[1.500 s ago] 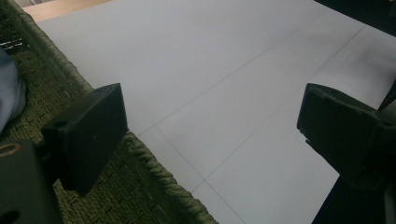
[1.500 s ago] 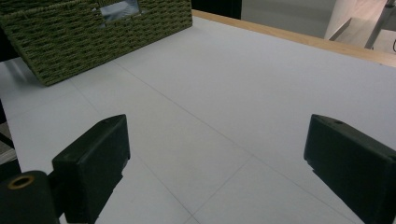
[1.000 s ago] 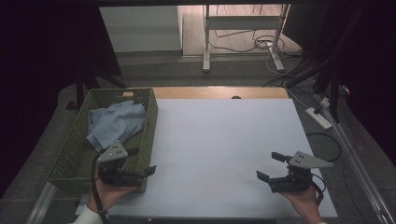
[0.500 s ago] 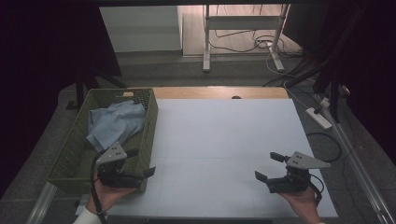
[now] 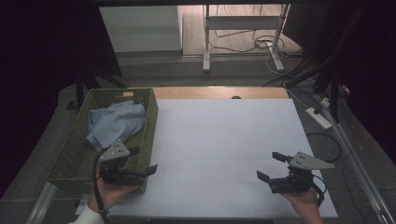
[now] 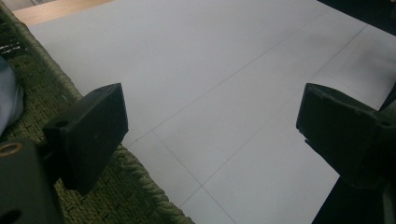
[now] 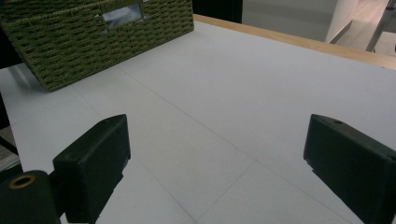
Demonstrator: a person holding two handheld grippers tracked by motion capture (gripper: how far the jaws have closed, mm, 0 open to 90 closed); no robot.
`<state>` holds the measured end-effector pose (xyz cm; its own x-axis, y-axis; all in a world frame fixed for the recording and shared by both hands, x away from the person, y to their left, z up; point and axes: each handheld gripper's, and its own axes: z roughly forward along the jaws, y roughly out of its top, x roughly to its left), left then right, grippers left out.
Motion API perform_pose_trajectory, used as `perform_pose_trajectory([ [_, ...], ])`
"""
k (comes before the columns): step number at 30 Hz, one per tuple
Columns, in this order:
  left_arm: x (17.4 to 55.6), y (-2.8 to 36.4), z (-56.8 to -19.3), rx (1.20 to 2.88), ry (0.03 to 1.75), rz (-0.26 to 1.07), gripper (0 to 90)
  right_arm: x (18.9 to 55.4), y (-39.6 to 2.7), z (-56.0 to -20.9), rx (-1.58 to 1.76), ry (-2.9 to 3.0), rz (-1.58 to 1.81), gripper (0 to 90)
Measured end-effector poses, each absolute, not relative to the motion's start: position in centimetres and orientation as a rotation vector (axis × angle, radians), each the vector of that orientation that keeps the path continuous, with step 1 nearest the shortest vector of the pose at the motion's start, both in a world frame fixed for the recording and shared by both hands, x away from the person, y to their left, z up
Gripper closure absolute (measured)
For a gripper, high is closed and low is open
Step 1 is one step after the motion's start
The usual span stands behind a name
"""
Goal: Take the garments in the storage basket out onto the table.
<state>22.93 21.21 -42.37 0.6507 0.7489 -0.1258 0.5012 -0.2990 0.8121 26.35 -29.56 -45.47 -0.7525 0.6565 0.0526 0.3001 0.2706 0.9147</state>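
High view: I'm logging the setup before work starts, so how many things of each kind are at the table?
Woven green basket: 1
Light blue cloth, lying in the basket: 1
Hand-held grippers, left gripper and right gripper, both with jaws apart: 2
Total: 4

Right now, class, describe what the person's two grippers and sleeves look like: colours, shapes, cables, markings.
Both the left gripper and the right gripper are black, with two blocky, flat-faced jaws. Each carries a grey three-cornered plate on top, dotted with small holes. A black cable trails from each gripper. A white sleeve cuff shows at the left wrist. No lettering is legible on either tool.
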Motion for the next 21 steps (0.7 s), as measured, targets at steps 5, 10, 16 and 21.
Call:
perform_pose_trajectory([
  [5,23.1,21.6,-41.9,1.953,0.988,0.343,9.0,26.4,-29.9,-45.6,0.881,2.207,1.472,7.5],
  [10,23.1,21.8,-40.9,1.954,0.985,0.363,9.1,26.6,-30.0,-45.7,0.886,2.210,1.471,7.6],
  [16,23.8,22.4,-40.3,1.966,0.988,0.371,9.2,26.9,-29.8,-46.0,0.888,2.221,1.466,7.6],
  [21,24.4,23.1,-39.8,1.958,1.003,0.366,9.5,26.9,-29.7,-46.1,0.889,2.228,1.454,7.6],
])
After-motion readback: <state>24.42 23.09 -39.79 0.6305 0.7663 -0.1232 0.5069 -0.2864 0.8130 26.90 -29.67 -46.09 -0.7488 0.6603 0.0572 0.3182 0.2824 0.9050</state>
